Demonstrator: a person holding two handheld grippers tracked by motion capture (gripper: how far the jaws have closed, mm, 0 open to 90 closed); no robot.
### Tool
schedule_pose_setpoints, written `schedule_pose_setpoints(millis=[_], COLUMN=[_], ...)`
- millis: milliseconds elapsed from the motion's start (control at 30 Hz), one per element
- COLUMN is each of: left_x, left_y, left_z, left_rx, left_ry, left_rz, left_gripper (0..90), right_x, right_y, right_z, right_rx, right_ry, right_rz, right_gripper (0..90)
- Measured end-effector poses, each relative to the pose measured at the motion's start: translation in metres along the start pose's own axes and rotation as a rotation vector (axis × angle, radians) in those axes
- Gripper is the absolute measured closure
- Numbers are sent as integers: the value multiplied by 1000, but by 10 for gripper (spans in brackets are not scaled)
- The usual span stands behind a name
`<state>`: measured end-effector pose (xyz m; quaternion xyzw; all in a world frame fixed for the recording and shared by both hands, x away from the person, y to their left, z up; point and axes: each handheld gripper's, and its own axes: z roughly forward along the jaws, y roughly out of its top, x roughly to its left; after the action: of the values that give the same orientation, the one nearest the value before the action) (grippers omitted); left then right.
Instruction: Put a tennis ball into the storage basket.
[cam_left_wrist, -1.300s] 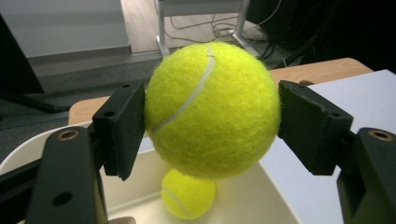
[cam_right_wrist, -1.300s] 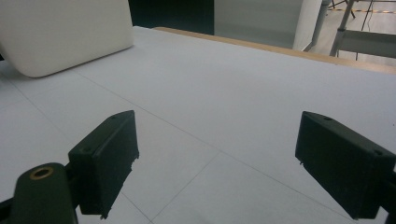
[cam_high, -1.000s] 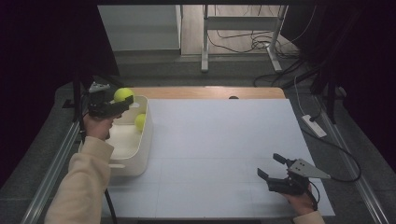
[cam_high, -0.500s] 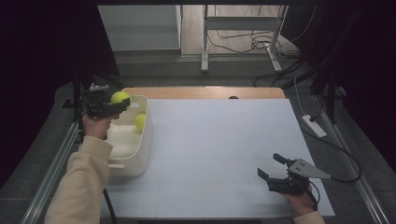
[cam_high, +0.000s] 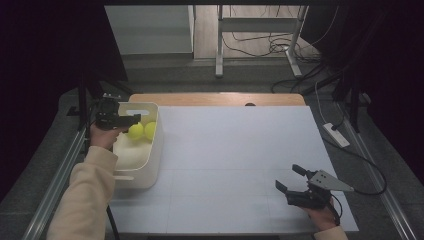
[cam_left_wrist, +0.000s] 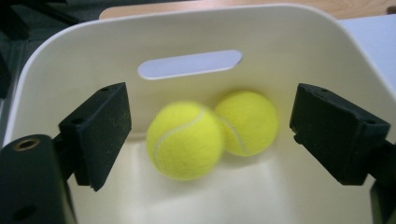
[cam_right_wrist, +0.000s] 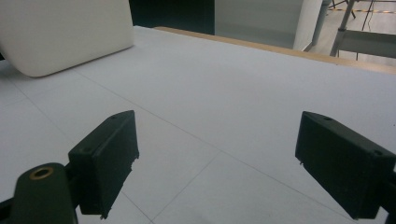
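My left gripper has just been opening its jaws, and they now stand wide with nothing between the pads; the nearer tennis ball lies loose below and beyond them, blurred, touching the second tennis ball on the floor of the white bin. I read this as a drop just made: I hold the gripper over the bin's far end, near its slotted handle, so a let-go ball lands inside rather than rolling off. From the high view the two balls sit side by side at that far end, and the bin stands at the table's left edge, under my left hand. My right gripper rests low at the near right of the table, jaws released and empty, parked well apart from the bin, I judge, to stay out of the way. The table top is a pale sheet with faint grid lines and a wooden strip along the far edge. Beyond it the room is dark: black drapes at both sides, a metal stand, and cables on the floor.
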<state>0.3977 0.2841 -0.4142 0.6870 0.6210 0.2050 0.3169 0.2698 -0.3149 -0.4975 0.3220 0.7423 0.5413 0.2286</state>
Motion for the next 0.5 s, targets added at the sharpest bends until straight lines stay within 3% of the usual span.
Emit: schedule_pose_setpoints(millis=[500], left_x=[-23], left_y=[-3], left_z=[-24], left_rx=[-142], left_ry=[-144], left_rz=[88], left_gripper=[119], right_x=[-2], right_y=[-1], right_z=[-1], right_rx=[-3], right_ry=[-1], right_rz=[10], right_gripper=[131])
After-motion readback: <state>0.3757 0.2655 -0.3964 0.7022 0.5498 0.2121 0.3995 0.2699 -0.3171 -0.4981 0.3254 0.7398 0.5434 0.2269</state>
